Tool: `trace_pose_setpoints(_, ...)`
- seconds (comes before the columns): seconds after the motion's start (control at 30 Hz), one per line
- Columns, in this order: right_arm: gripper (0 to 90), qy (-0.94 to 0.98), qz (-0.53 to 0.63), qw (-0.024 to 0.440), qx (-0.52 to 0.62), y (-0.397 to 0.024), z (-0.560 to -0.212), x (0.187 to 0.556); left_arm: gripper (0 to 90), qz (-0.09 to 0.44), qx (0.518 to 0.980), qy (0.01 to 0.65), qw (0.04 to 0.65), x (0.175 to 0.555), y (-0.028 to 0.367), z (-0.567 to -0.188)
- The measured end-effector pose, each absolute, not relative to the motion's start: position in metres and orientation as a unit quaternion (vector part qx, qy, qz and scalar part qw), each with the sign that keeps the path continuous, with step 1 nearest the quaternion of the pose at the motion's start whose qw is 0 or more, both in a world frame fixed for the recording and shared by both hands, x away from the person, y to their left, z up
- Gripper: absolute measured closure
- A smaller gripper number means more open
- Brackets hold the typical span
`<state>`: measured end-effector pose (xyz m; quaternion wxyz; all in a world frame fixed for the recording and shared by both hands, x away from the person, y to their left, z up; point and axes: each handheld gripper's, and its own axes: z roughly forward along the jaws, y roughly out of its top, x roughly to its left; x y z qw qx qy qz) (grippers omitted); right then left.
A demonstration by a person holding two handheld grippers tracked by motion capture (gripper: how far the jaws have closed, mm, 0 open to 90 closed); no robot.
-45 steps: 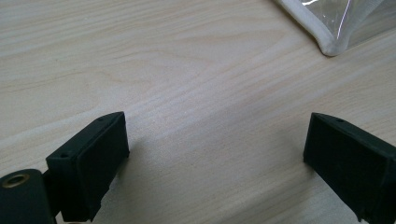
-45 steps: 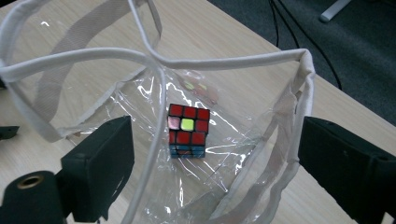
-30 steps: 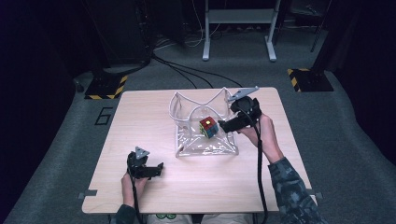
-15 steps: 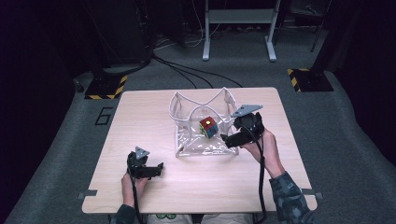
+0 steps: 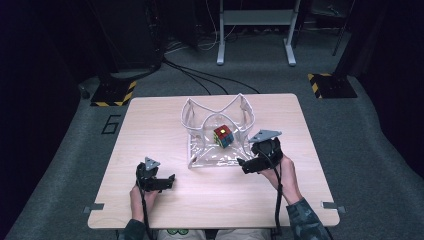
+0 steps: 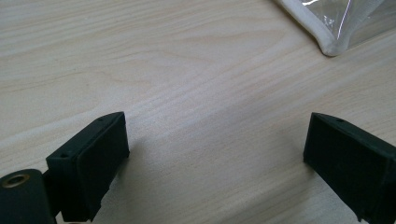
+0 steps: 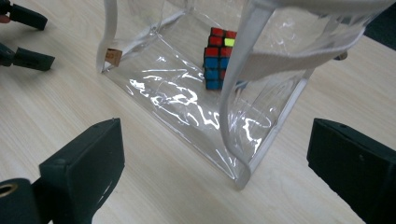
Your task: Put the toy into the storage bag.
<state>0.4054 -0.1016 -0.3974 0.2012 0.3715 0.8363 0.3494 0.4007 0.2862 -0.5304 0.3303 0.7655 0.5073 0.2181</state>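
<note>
Two grippers rest low over a pale wood-grain worktop [image 5: 150, 125], a rounded rectangle standing on grey carpet floor [image 5: 65, 165] in a dim room. Left gripper [image 5: 167, 181]: near the front edge on the person's left, jaws spread wide with bare wood between them; in the left gripper view a white-piped corner of the bag sits at upper right. Right gripper [image 5: 243, 165]: just beside the near right corner of a clear plastic bag [image 5: 215, 156], jaws likewise spread and holding nothing; the right gripper view looks past them onto that corner. Bag: upright near the centre of the worktop, mouth open, edges and handles trimmed in white. Puzzle cube [image 5: 223, 135]: inside the bag on its floor, toward the far right, showing red, blue and a yellow tile. Surroundings: black cables [image 5: 200, 75] crossing the floor behind the worktop, a grey metal stand [image 5: 255, 22] at the back, two bases with yellow-and-black hazard stripes [image 5: 320, 82] to either side, and a "6" marked on the carpet [image 5: 111, 123] at left.
</note>
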Motion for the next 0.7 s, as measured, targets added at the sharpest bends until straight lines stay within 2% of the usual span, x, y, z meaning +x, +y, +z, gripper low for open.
trace_pose_setpoints(0.7, 3.4, 0.831, 0.338, 0.166, 0.409, -0.104, -0.470, 0.386, 6.3, 0.219, 0.766, 0.507, 0.330, 0.401, 0.286, -0.530)
